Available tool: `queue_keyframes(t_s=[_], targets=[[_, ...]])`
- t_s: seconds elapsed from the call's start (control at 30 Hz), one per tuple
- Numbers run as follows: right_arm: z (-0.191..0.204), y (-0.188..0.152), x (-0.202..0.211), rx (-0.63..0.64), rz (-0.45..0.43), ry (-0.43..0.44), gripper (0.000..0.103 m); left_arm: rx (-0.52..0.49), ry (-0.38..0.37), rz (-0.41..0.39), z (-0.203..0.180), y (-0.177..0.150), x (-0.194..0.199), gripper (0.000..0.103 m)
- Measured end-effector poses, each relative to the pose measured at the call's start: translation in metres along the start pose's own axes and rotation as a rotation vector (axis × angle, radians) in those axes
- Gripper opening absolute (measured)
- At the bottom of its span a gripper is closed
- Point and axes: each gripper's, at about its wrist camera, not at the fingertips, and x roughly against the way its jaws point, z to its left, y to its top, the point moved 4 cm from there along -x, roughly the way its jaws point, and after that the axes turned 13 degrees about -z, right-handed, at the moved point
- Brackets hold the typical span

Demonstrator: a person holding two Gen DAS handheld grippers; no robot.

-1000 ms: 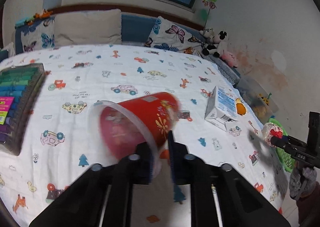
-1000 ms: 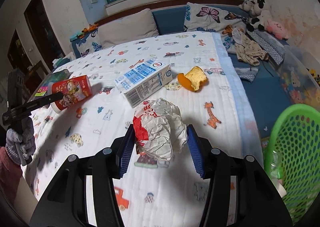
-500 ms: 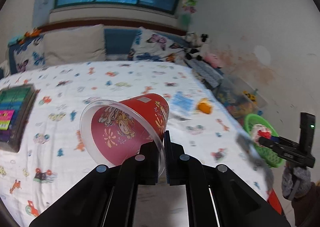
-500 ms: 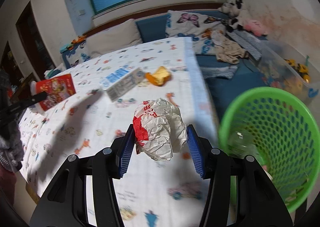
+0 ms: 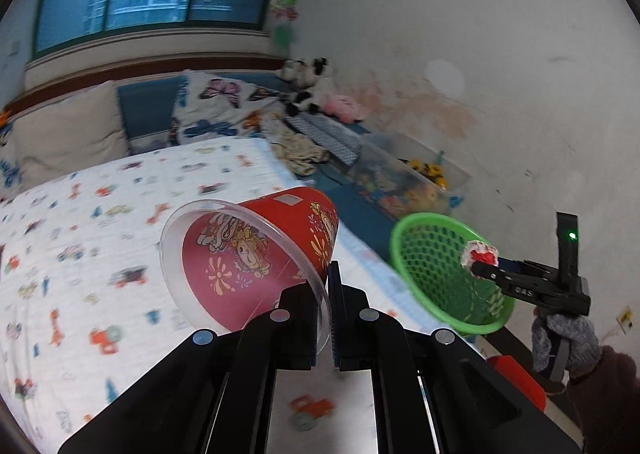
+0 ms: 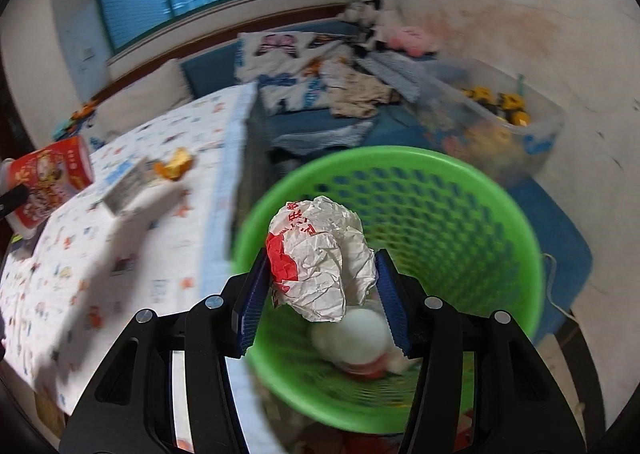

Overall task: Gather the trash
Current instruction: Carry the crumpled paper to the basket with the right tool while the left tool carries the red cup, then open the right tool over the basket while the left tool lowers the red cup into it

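Two tongs: our left tongs (image 5: 327, 286) pinch the red cup's (image 5: 256, 258) rim above the bed (image 5: 100, 238), and our right tongs (image 6: 320, 290), opening, have the crumpled wrapper (image 6: 320, 258) between them over the green basket (image 6: 460, 181).

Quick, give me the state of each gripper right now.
Left gripper: shut on the rim of the red cup.
Right gripper: jaws opening, crumpled paper wrapper between them, over the green basket.
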Motion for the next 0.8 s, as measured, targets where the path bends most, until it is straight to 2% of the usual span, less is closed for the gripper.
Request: queue_keyframes(t_s=[0.2,0.27,0.33,0.8], targets=[[-0.041,-0.006,-0.005,-0.044,0.017,-0.068,0.057,-0.055,-0.066,0.031,-0.046,0.002,-0.029,0.005],[-0.055,-0.008,-0.007,-0.067,0.022,-0.093,0.065,-0.064,-0.082,0.04,-0.055,0.001,-0.036,0.005],[-0.062,-0.009,-0.008,-0.083,0.019,-0.101,0.065,-0.074,-0.099,0.05,-0.067,-0.001,-0.045,0.005],[-0.084,-0.005,0.025,-0.105,-0.039,-0.119,0.067,-0.155,-0.225,0.162,-0.15,-0.026,-0.111,0.005]])
